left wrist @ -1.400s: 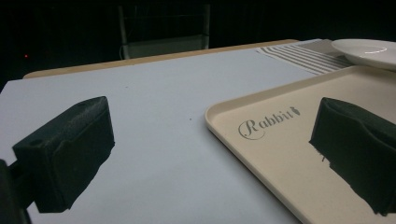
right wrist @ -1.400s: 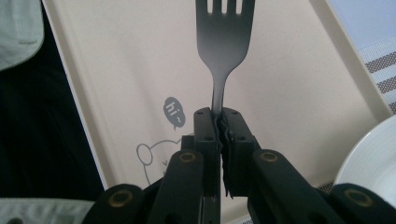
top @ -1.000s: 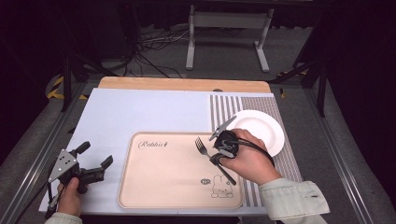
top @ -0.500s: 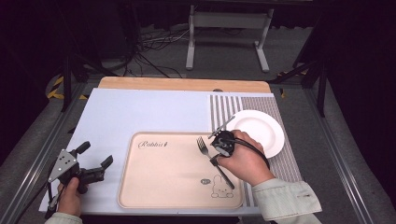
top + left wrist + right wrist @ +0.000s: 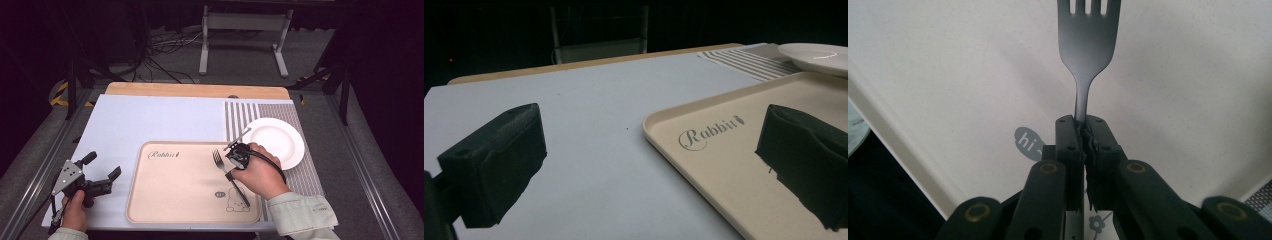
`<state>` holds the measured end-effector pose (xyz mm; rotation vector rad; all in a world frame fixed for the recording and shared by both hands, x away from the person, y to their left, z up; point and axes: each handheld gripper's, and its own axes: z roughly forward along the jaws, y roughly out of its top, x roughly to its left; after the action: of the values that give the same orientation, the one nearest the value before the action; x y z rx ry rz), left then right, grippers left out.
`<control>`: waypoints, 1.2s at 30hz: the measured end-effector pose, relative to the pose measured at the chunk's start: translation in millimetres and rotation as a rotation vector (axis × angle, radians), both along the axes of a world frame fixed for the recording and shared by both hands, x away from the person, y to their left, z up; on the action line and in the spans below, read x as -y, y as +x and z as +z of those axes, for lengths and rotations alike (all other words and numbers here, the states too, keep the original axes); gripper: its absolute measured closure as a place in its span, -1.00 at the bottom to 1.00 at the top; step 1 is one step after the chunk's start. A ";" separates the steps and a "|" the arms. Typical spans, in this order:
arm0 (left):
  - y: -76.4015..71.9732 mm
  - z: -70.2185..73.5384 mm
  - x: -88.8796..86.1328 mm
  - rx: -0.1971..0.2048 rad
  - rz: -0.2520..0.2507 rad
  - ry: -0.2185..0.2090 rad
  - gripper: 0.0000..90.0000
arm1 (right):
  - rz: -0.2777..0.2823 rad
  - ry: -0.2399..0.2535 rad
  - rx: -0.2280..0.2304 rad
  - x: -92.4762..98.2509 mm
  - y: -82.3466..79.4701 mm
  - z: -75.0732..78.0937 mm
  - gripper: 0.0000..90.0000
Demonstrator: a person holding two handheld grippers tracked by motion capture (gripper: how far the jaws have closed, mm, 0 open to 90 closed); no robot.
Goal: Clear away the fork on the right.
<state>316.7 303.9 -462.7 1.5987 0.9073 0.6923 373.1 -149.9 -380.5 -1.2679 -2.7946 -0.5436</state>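
A dark fork (image 5: 1088, 30) points away from the right gripper (image 5: 1083, 125), which is shut on the fork's neck. In the high view the fork (image 5: 218, 159) lies low over the beige "Rabbit" tray (image 5: 170, 205), tines toward the far left, with the right gripper (image 5: 229, 175) under the person's right hand. Whether the fork touches the tray (image 5: 948, 75) I cannot tell. The left gripper (image 5: 102, 166) rests at the table's near left corner, held in the left hand, jaws wide apart with nothing between them. In its own view the left gripper (image 5: 649, 165) faces the tray's corner (image 5: 724, 165).
A white plate (image 5: 280, 140) sits on a striped placemat (image 5: 240, 117) right of the tray; the plate (image 5: 819, 52) is also seen far right from the left gripper. A pale blue mat (image 5: 150, 120) covers the table. A metal stand (image 5: 240, 22) is on the floor beyond.
The right hand has sunk toward the tray with the fork still clamped in the gripper. The left hand and gripper have stayed put.
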 end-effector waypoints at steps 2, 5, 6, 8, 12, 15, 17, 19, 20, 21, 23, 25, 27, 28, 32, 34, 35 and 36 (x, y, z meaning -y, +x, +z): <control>0.0 0.0 0.0 0.000 0.000 0.000 -0.99 | -0.005 -0.001 -0.008 1.1 1.6 -2.6 0.92; 0.2 0.0 -0.1 0.000 0.001 -0.001 -0.99 | -0.013 -0.001 -0.020 1.2 3.4 -6.1 0.92; 0.2 0.0 -0.1 0.000 0.001 -0.001 -0.99 | -0.015 -0.002 -0.020 1.2 4.0 -7.2 0.92; 0.2 0.1 0.0 0.000 -0.001 -0.001 -0.99 | -0.016 -0.002 -0.023 1.2 4.3 -7.7 0.92; 0.0 0.1 0.1 0.001 0.000 -0.002 -0.99 | -0.020 0.000 -0.034 0.6 6.3 -12.6 0.92; 0.1 0.1 0.1 0.001 0.000 -0.002 -0.99 | -0.024 0.001 -0.040 0.1 7.0 -15.0 0.92; 0.1 0.2 0.2 0.001 -0.001 -0.001 -0.99 | -0.024 0.005 -0.048 -0.1 8.0 -17.8 0.92; 0.1 0.2 0.3 0.000 -0.002 0.000 -0.99 | -0.032 0.002 -0.057 -0.1 8.7 -20.3 0.92; 0.1 0.0 0.3 0.001 -0.001 -0.001 -0.99 | -0.032 0.004 -0.059 0.3 9.4 -21.5 0.92; 0.1 0.0 0.3 0.001 -0.001 -0.001 -0.99 | -0.034 0.006 -0.062 0.7 9.9 -22.5 0.92; 0.1 0.1 0.2 0.001 -0.001 -0.001 -0.99 | -0.039 0.007 -0.065 0.9 10.3 -24.2 0.92; 0.1 0.1 0.1 0.001 0.000 -0.001 -0.99 | -0.036 0.009 -0.074 0.5 10.4 -26.0 0.91; 0.1 0.1 0.2 0.001 -0.001 -0.001 -0.99 | -0.032 0.007 -0.076 -0.2 10.5 -27.4 0.91; 0.1 0.1 0.3 0.001 -0.001 -0.001 -0.99 | -0.029 0.005 -0.078 -0.5 10.5 -27.9 0.91; 0.0 0.0 0.2 0.002 0.000 -0.002 -0.99 | -0.037 0.002 -0.083 -1.3 10.3 -29.1 0.91; 0.0 0.2 0.0 0.001 -0.001 -0.002 -0.99 | -0.036 -0.001 -0.089 -0.7 10.8 -29.6 0.91; 0.0 0.2 0.0 0.001 -0.001 -0.002 -0.99 | -0.036 -0.001 -0.090 -0.5 10.9 -30.0 0.91; 0.0 0.2 0.0 0.001 0.000 -0.003 -0.99 | -0.035 -0.001 -0.090 -0.4 11.0 -30.3 0.91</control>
<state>316.6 303.9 -462.5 1.5956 0.9070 0.6912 384.1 -149.5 -410.9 -1.3093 -2.7049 -0.4733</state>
